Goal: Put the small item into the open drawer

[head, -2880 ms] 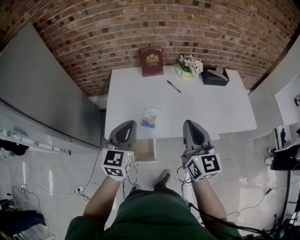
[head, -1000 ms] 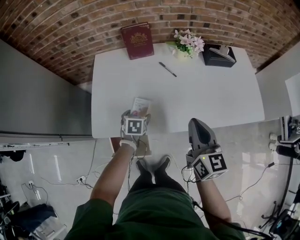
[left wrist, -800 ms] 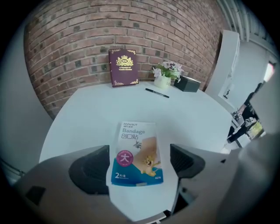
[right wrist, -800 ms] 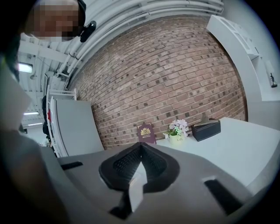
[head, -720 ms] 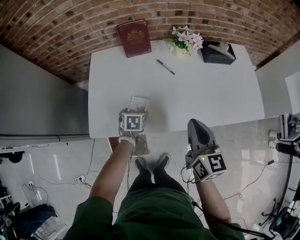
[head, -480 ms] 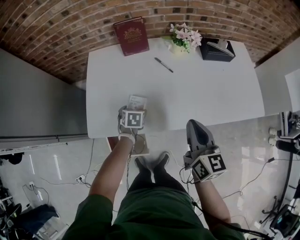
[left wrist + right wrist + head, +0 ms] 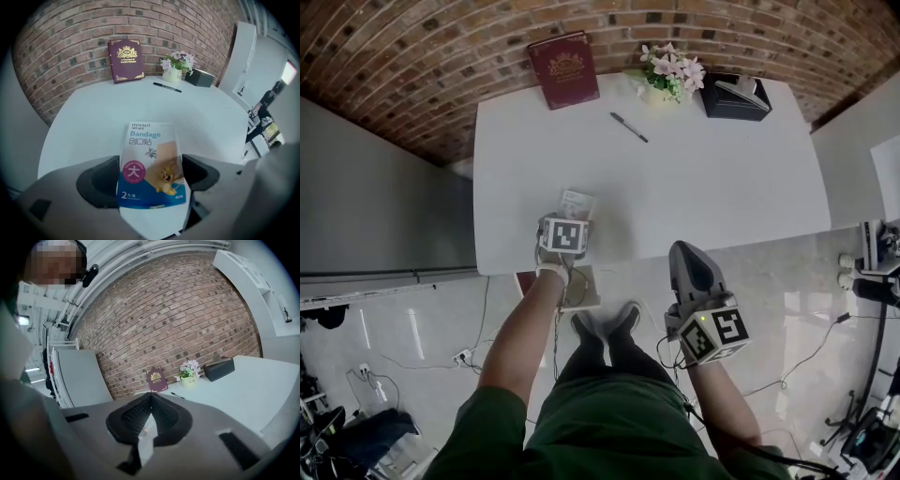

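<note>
Left tongs [image 7: 151,165]: we see them pinching the bandage packet [image 7: 151,150] by its sides, on the tabletop [image 7: 703,169].
Right tongs [image 7: 149,397]: closed, empty.

We're holding the left gripper [image 7: 566,223] over the table's [image 7: 722,187] front-left edge, the bandage packet [image 7: 577,202] lying between its jaws. Book [image 7: 562,69], flowers [image 7: 671,75] and box [image 7: 737,97] are sitting along the back, left to right, with the pen [image 7: 629,127] before them. The drawer [image 7: 589,292] is sitting below the front edge. The right gripper [image 7: 687,255] is hanging off-table, to the right.
</note>
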